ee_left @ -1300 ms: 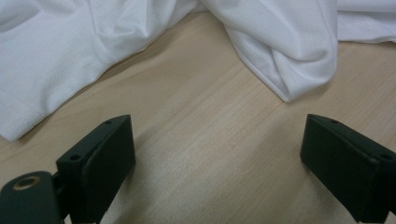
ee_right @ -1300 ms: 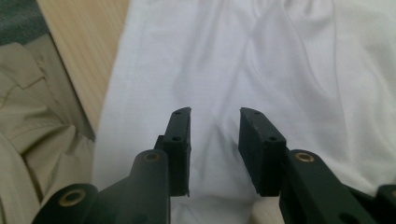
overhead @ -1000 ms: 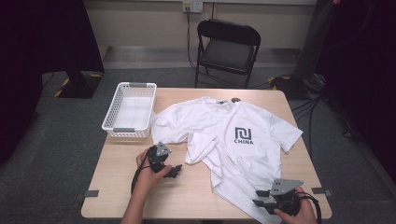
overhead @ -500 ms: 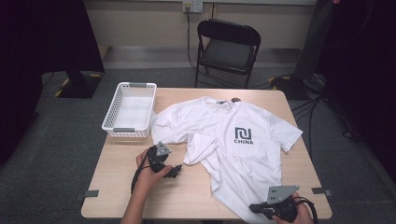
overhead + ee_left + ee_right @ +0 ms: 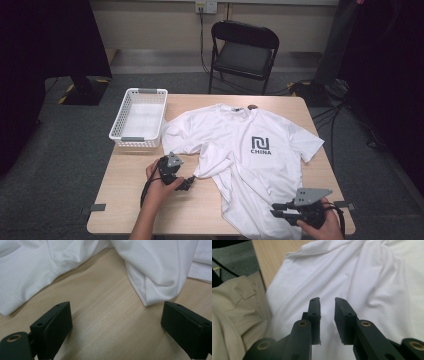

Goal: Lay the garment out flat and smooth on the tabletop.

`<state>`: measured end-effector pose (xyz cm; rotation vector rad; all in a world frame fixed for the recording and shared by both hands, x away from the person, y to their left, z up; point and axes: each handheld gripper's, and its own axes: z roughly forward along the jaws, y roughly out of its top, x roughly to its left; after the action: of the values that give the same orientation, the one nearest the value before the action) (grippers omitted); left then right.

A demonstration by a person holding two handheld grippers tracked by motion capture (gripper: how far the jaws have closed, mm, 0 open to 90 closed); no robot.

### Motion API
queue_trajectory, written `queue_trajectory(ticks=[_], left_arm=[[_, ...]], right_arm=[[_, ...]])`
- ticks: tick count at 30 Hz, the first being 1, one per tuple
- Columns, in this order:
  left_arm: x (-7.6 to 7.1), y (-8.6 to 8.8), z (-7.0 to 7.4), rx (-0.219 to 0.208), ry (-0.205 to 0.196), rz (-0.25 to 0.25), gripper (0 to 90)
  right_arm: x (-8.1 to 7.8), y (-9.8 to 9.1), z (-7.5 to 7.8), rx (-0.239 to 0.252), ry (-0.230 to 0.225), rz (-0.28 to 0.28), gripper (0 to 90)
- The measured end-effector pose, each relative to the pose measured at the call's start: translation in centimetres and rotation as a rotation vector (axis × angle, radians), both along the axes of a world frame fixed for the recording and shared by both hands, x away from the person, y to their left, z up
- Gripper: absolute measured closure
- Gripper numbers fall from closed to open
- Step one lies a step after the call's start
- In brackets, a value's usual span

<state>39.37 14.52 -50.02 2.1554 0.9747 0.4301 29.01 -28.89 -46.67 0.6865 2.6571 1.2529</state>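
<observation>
A white T-shirt (image 5: 250,150) with a dark "CHINA" logo lies spread and rumpled on the wooden table (image 5: 130,200). My left gripper (image 5: 190,181) rests by the shirt's left edge, open wide. In the left gripper view its jaws (image 5: 116,315) frame bare wood, and a folded point of the shirt (image 5: 152,290) lies just beyond them, untouched. My right gripper (image 5: 274,210) hovers over the shirt's hem near the front right corner. Its jaws (image 5: 327,302) have just been opening and stand a narrow gap apart, with nothing between them and white cloth (image 5: 367,277) below.
A white mesh basket (image 5: 125,139) stands at the table's left back. A black folding chair (image 5: 242,50) sits behind the table. A person's beige trouser leg (image 5: 234,315) is beside the table's front edge. Bare wood stretches between the two hands.
The right gripper dipped toward the front edge, then rose again over the hem. The left gripper and the shirt have stayed put.
</observation>
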Motion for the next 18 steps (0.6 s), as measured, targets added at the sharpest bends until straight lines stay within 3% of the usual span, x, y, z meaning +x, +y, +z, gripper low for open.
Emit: queue_trajectory(ticks=[2, 7, 10, 14, 18], left_arm=[[0.0, 0.0, 0.0, -0.001, 0.0, 0.001, 9.6], [0.0, 0.0, 0.0, 0.0, 0.0, 0.0, 9.6], [0.0, 0.0, 0.0, 0.0, 0.0, 0.0, 9.6], [0.0, 0.0, 0.0, 0.0, 0.0, 0.0, 9.6], [0.0, 0.0, 0.0, 0.0, 0.0, 0.0, 9.6]], right_arm=[[1.0, -0.4, -0.2, 0.012, 0.016, -0.028, 72.0], [2.3, -0.2, -1.1, -0.057, 0.013, -0.056, 67.9], [2.5, -0.3, -1.9, -0.083, 0.024, -0.061, 72.4], [2.0, -0.7, -2.1, -0.105, 0.014, -0.04, 88.0], [1.3, -1.4, -2.0, -0.112, 0.01, -0.019, 88.9]])
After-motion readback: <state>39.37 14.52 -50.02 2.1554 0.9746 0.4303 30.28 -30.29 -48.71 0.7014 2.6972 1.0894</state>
